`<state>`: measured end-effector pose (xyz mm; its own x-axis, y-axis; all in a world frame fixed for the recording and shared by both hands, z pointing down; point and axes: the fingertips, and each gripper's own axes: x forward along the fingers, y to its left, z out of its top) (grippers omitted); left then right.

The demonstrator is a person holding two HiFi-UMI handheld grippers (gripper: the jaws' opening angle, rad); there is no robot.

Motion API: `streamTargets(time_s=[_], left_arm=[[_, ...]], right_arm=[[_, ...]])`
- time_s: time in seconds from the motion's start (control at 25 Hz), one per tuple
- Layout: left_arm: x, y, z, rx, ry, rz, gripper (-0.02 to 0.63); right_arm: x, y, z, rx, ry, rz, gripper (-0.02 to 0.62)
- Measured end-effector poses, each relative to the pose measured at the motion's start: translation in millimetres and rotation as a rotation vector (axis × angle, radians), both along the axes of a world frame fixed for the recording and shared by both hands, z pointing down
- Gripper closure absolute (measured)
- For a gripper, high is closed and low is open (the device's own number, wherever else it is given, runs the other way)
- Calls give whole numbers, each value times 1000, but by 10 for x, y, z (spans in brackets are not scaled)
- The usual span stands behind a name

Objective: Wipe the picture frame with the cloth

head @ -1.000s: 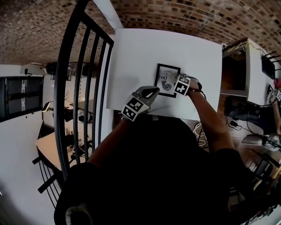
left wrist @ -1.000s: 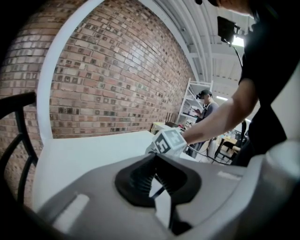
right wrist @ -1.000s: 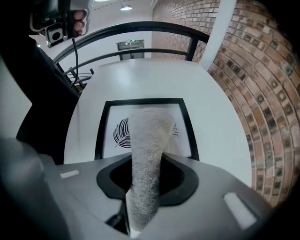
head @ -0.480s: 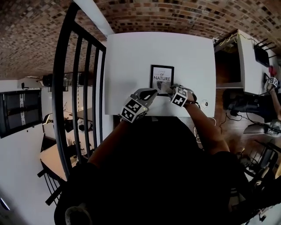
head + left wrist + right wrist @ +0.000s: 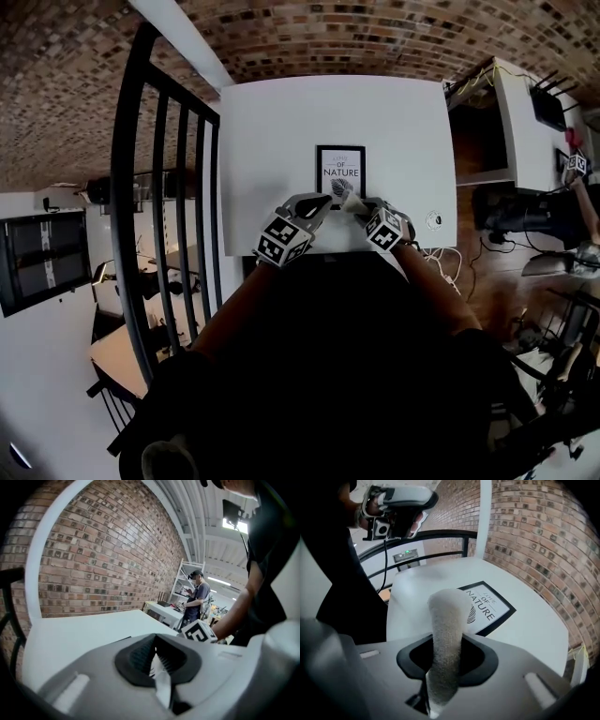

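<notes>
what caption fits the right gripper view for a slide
Right gripper clamps a rolled fuzzy grey cloth, facing the black-framed nature print on the white table

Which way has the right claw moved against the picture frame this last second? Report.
Yes. Against the picture frame, the right claw, gripping the cloth, has pulled back from the frame's right side to its near edge, toward the person.

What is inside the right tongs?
A grey cloth stands pinched in the right tongs; its lower end is hidden between them.
</notes>
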<state>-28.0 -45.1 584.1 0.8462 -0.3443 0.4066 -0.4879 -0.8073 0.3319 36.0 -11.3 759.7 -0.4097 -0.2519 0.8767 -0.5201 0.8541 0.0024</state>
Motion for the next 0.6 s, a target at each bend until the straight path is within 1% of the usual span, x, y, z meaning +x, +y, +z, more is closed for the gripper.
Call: streamTargets(time_s=[0.12,0.24,0.4,0.52,0.6], left_arm=[[-29,-70,-37,-8,34,-22,604],[-32,-162,-137,9,62,-28,604],[8,-315,-403,82,128,-42,604],[50,-414,-669,142,191,-53,604],[71,-444,-897,189,227,-48,604]], right_arm=[[-21,-90,-230,35,-112,113,483],[-99,-299,-731,114,-275,201,483],[-165,-595,-1507,242,-471,252,483],[-151,-741,-1980,327,-580,271,483],[-185,-809,-2344,387,-652,265,483]])
